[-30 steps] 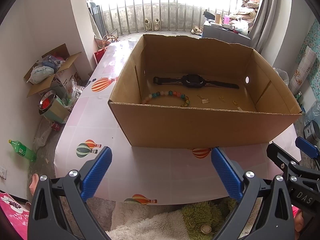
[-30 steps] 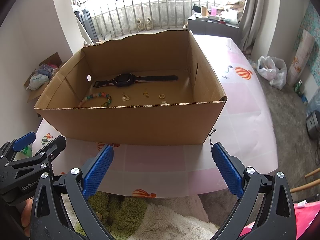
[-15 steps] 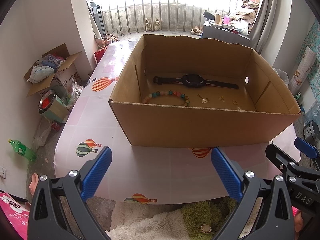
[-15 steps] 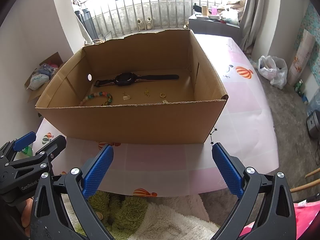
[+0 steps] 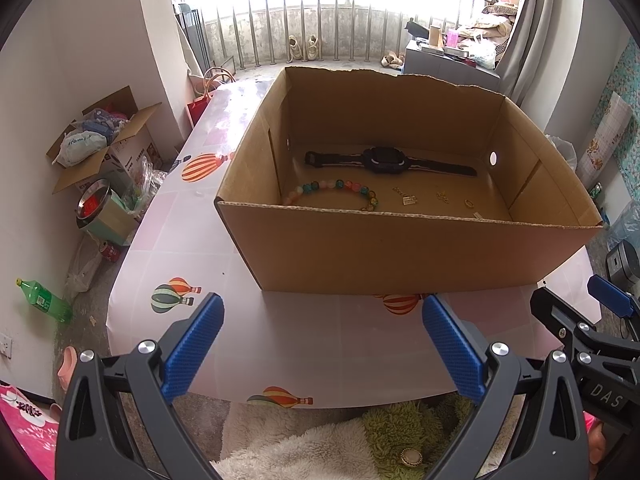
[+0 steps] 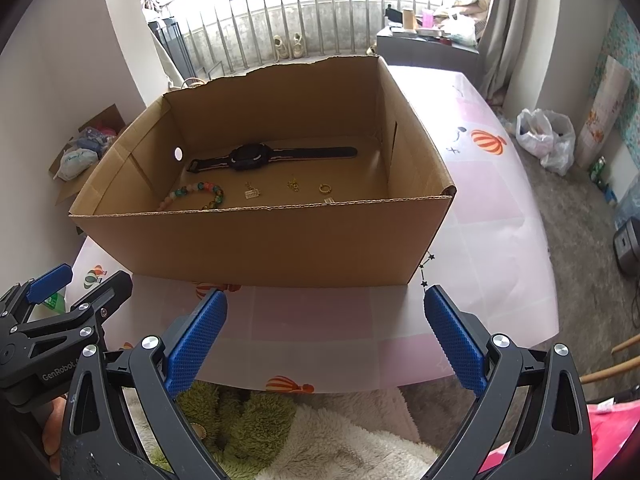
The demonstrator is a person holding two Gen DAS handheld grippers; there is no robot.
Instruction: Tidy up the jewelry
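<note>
**Both claws wide open before the cardboard box**

The left claw [image 5: 322,344] and right claw [image 6: 326,338] hang over the counter's [image 5: 304,344] near edge, ribbed blue pads spread wide, holding nothing. The corrugated box [image 5: 400,248] holds a black watch [image 5: 386,159] laid flat, a round-beaded bracelet [image 5: 334,190], a small gold charm [image 5: 408,199] and a gold ring [image 6: 325,188]. Only the right view shows a star-link chain [image 6: 425,270] at the box's corner; only the left shows a green bottle [image 5: 44,300] on the floor.

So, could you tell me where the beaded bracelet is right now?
The beaded bracelet lies on the floor of the cardboard box, at its left end in both views, in front of the black watch.
</note>
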